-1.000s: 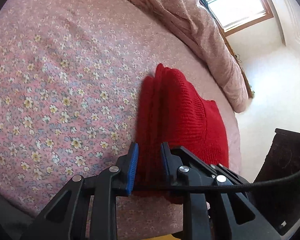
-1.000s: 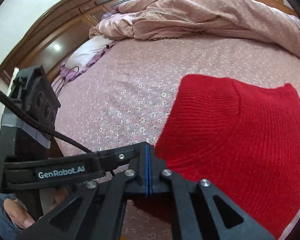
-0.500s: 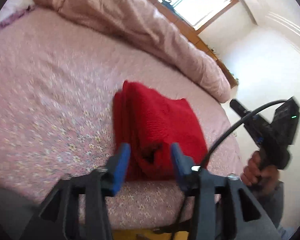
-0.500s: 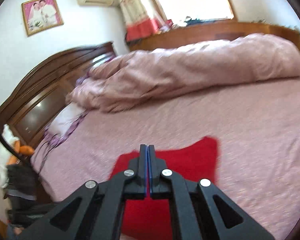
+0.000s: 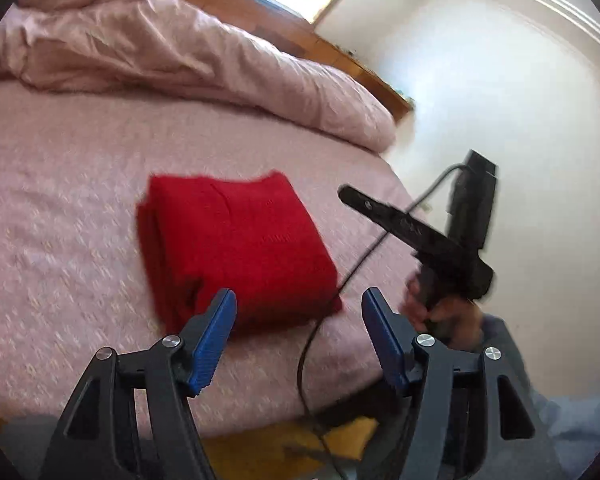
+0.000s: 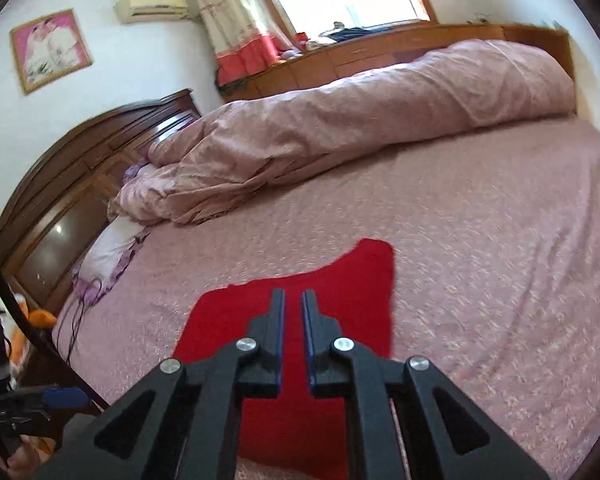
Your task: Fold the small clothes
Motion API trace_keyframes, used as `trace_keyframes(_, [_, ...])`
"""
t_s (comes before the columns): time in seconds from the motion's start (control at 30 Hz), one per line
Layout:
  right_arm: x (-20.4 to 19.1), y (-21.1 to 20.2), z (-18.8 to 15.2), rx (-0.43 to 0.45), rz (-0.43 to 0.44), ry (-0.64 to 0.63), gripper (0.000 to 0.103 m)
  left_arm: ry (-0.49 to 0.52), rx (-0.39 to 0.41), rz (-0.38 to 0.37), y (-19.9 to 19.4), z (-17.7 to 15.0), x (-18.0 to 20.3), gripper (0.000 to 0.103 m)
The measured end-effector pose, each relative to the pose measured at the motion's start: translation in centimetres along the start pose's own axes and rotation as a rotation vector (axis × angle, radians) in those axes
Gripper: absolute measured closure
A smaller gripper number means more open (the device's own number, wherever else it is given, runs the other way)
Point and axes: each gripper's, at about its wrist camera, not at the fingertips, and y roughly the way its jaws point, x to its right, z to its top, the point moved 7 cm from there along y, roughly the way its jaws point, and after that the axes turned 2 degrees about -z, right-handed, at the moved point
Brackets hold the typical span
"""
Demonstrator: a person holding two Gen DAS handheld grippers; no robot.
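A red knitted garment (image 5: pixel 240 240) lies folded in a thick rectangle on the pink flowered bedsheet (image 5: pixel 60 208). My left gripper (image 5: pixel 299 294) hovers above its near edge, back from it. Its jaws are opening wide and nothing is between the blue pads (image 5: pixel 216 332). The right wrist view shows my right gripper (image 6: pixel 293 296) above the same garment (image 6: pixel 352 280). Those jaws are opening by a narrow slit, and they hold nothing. In the left wrist view, a hand (image 5: pixel 440 312) holds the right gripper (image 5: pixel 346 196) just past the garment's right side.
A bunched pink duvet (image 6: pixel 360 120) lies along the far side of the bed, with a pillow (image 6: pixel 112 248) by the dark wooden headboard (image 6: pixel 80 184). A black cable (image 5: pixel 340 280) hangs across the bed's near edge. A wooden ledge (image 6: pixel 400 48) runs under the window.
The left gripper let go of the garment's folded edge, widened its jaws and drew back upward. The right gripper lifted away from the garment, and its shut jaws have parted slightly.
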Motion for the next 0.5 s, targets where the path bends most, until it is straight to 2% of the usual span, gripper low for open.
trace_keyframes(0.1, [-1.4,0.0,-0.2,0.012,0.020,-0.044,0.094,-0.036,0.020,0.193,1.9,1.8,-3.1,0.044])
trace_keyframes(0.2, [-2.5,0.4,-0.5,0.006,0.063,-0.054,0.079,-0.054,0.016,0.326,4.9,4.2,-6.9,0.044])
trace_keyframes(0.27, [-3.2,1.4,-0.8,-0.017,0.080,-0.066,0.077,-0.070,-0.008,0.342,7.2,5.5,-9.2,0.048])
trace_keyframes(0.33, [-4.2,2.7,-1.1,-0.048,0.100,-0.080,0.077,-0.099,-0.042,0.347,9.9,6.7,-11.6,0.063])
trace_keyframes(0.37, [-5.0,3.8,-1.2,-0.067,0.112,-0.090,0.077,-0.122,-0.058,0.347,11.2,7.0,-12.8,0.067])
trace_keyframes(0.43, [-5.9,5.3,-1.2,-0.083,0.124,-0.098,0.077,-0.148,-0.088,0.313,13.2,6.9,-14.4,0.086])
trace_keyframes(0.5, [-6.8,7.5,-1.3,-0.112,0.123,-0.100,0.077,-0.141,-0.079,0.281,14.3,6.7,-14.9,0.093])
